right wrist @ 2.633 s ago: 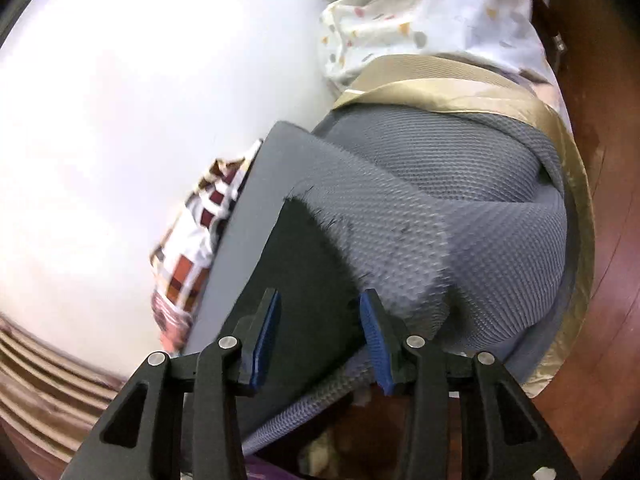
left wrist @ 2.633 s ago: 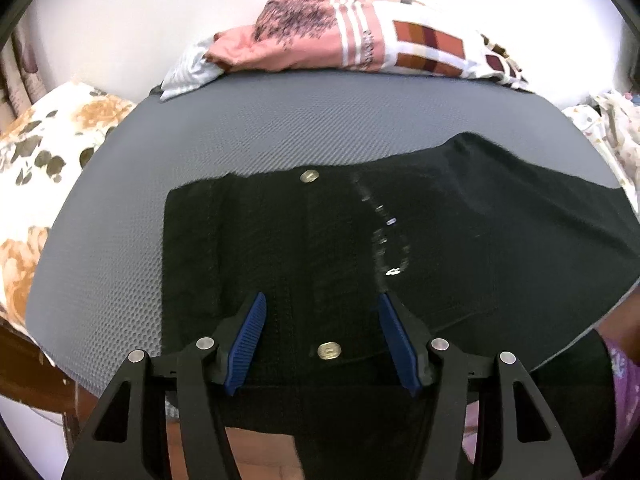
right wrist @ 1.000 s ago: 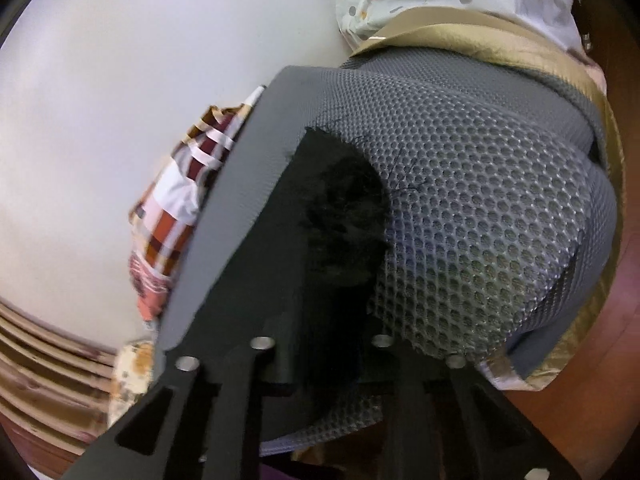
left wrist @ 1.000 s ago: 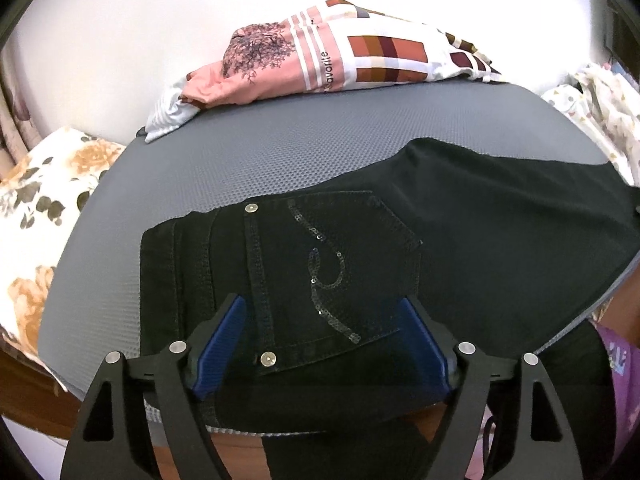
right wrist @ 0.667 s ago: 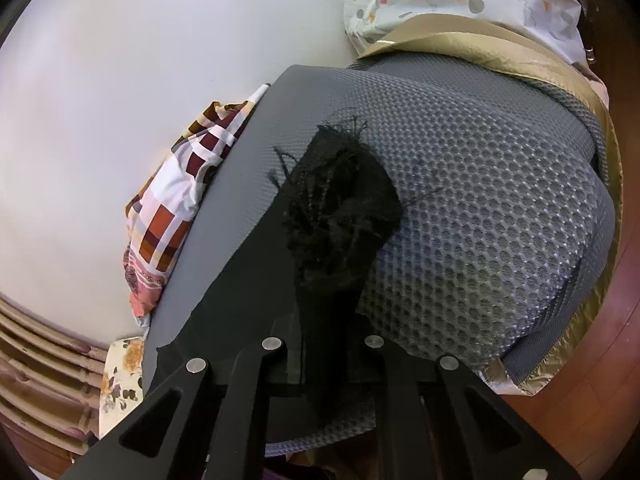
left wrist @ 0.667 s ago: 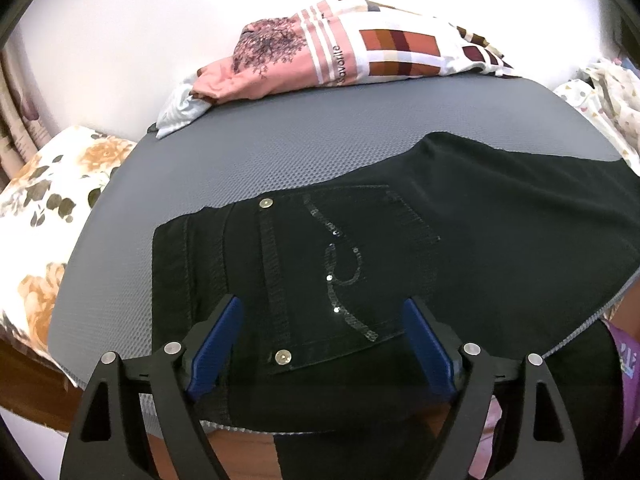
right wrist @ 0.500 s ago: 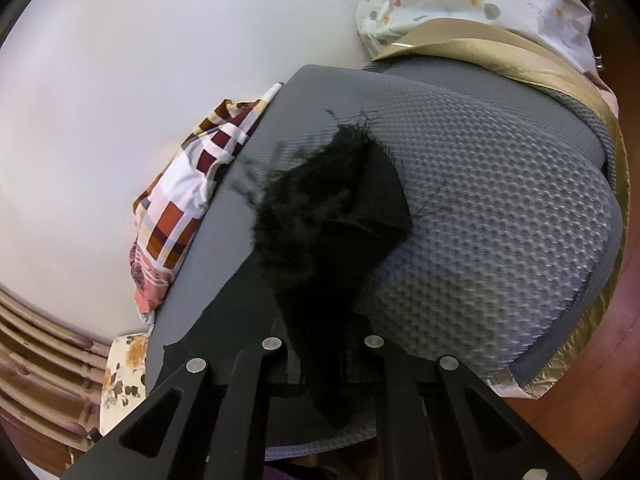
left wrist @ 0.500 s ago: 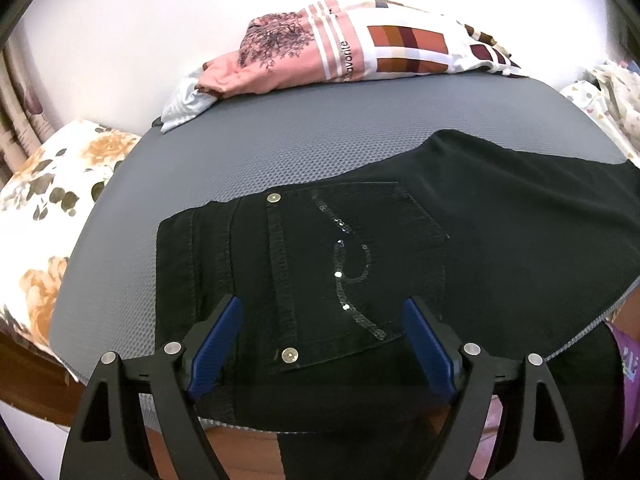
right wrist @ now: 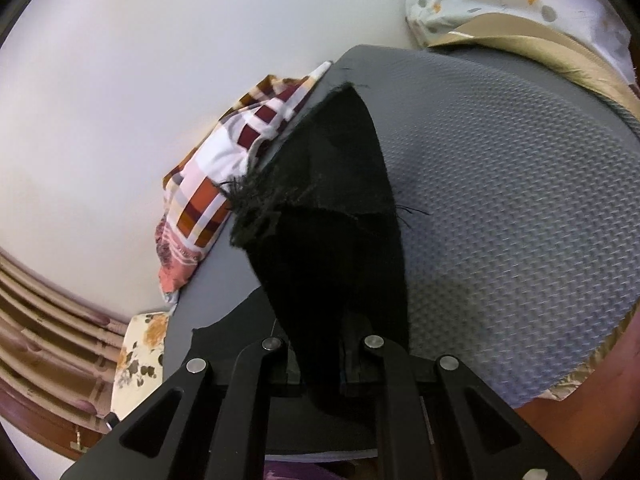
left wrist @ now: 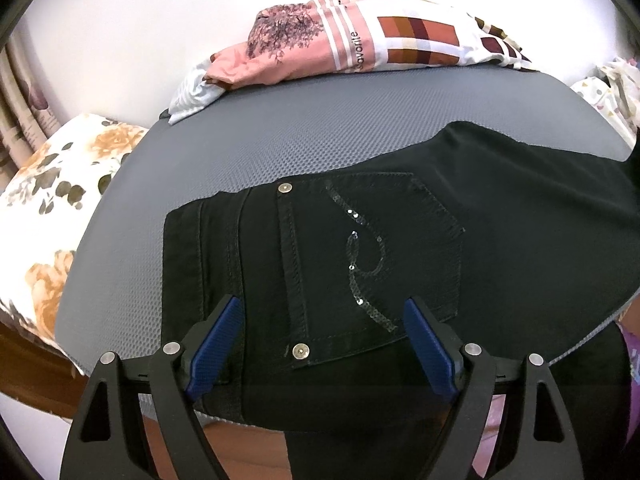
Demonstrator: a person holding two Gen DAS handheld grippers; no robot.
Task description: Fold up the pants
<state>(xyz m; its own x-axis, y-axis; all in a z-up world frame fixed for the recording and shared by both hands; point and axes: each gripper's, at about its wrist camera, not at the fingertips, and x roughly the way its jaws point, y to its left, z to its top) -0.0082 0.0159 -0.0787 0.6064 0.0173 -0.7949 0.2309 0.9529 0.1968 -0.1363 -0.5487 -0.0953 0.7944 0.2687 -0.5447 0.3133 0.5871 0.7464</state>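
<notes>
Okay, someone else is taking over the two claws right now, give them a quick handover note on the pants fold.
Left claw: open, holding nothing, jaws just widened; it hovers over the waist end of the black pants, either side of the sequinned back pocket.
Right claw: shut on the frayed leg hem, lifted off the grey mat.
Pants: waist and seat lie flat on the mat, near its front edge. Patterned clothes sit at the far edge.
Done: hem gripped and raised.
Left: probably carry the hem over toward the waist, lay it down, smooth, then fold again.
</notes>
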